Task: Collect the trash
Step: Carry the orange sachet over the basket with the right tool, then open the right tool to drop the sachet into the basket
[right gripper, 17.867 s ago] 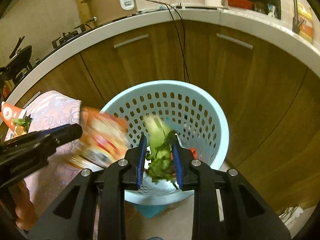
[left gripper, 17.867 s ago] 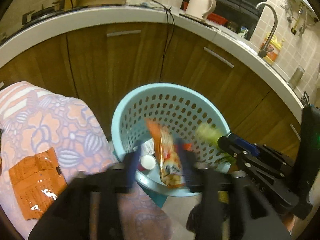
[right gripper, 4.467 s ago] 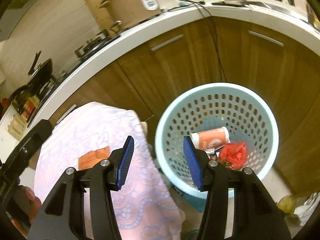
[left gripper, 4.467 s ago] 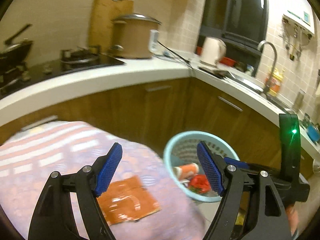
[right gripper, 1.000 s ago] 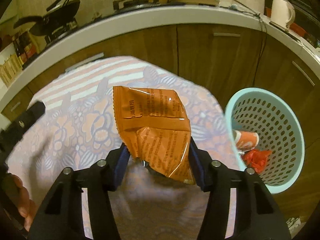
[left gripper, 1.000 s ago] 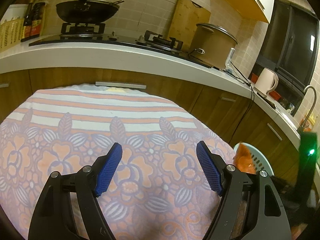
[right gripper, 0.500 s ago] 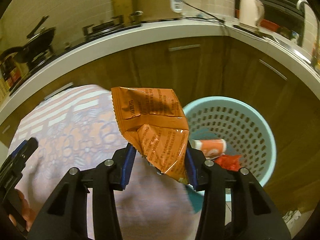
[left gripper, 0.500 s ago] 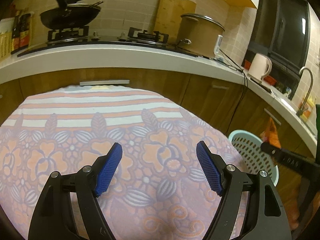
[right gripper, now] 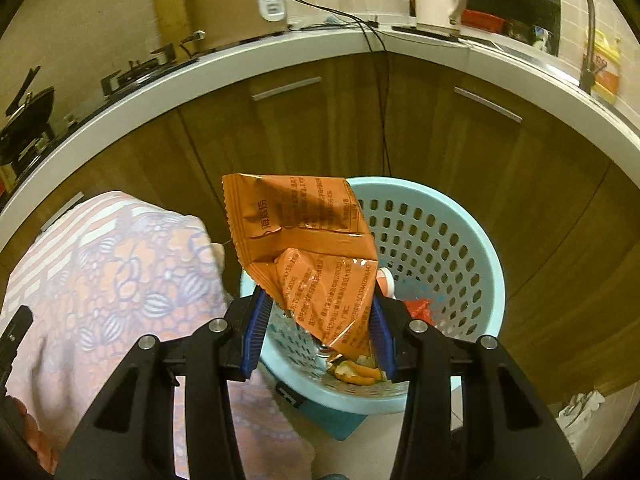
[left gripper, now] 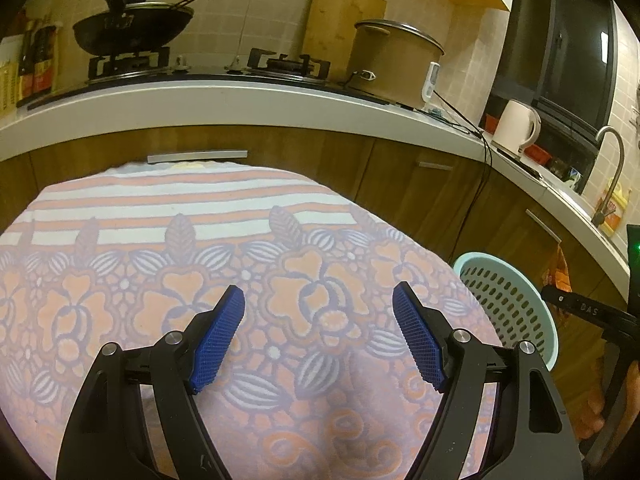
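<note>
The right gripper (right gripper: 318, 326) fingers clamp the light, crinkly, slippery orange snack wrapper (right gripper: 308, 248) by its lower edge above the blue basket (right gripper: 486, 264); the left gripper (left gripper: 318, 334) gapes empty.

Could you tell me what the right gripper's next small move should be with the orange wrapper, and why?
Probably open the right gripper and let go. It is shut on the orange wrapper, which hangs above the mouth of the blue basket, so it should fall in beside the trash already inside. The left gripper is open over the floral cloth, holding nothing.
</note>
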{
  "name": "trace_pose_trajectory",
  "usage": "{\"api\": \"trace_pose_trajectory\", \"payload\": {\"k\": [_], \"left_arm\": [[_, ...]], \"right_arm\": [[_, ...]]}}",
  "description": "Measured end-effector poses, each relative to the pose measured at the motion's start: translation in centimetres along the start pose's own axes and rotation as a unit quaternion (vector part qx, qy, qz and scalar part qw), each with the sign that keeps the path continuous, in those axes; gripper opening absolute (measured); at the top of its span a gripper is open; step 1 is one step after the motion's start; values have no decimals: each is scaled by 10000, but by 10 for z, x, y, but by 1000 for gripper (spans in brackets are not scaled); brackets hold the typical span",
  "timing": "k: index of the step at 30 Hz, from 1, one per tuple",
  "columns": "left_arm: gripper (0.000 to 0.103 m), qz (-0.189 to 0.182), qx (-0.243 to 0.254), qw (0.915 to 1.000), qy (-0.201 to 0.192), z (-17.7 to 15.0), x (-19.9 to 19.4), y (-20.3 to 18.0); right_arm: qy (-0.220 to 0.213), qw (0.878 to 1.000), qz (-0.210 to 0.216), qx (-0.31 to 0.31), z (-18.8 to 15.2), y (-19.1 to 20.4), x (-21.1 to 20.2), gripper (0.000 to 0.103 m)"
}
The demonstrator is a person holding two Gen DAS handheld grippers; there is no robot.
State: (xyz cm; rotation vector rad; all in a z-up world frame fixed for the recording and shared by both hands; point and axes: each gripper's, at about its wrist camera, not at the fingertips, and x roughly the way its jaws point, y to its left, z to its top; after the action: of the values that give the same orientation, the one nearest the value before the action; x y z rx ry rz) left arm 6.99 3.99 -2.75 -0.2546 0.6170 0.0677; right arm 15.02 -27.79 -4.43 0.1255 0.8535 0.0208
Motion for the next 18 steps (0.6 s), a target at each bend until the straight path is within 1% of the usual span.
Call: {"api": "trace_pose_trajectory", "payload": {"k": [5, 11, 12, 13, 14, 15, 16, 18], "left_arm": [[75, -35, 159, 9998, -93, -1, -3, -7], [75, -96, 192, 9997, -98, -1, -4, -9], [75, -128, 199, 9997, -84, 0, -4, -10], [75, -146, 196, 9997, -80, 0, -4, -10], [75, -150, 194, 9997, -87, 0, -4, -10], [75, -152, 201, 9996, -92, 0, -5, -11], [75, -162, 208, 9996, -108, 1, -6, -11], [75, -188, 199, 9995, -147, 2, -9, -11]], "right_arm": [[138, 9998, -126, 110, 0, -8, 13, 45], [328, 9991, -185, 209, -1, -16, 29, 47], [373, 9988, -178, 250, -2, -18, 31, 50], [408, 9986, -169, 280, -3, -19, 34, 55], [438, 9984, -161, 312, -3, -20, 36, 57], [455, 9982, -171, 349, -4, -22, 38, 62], [462, 9980, -188, 382, -5, -23, 38, 72], [482, 9976, -183, 456, -6, -26, 39, 80]]}}
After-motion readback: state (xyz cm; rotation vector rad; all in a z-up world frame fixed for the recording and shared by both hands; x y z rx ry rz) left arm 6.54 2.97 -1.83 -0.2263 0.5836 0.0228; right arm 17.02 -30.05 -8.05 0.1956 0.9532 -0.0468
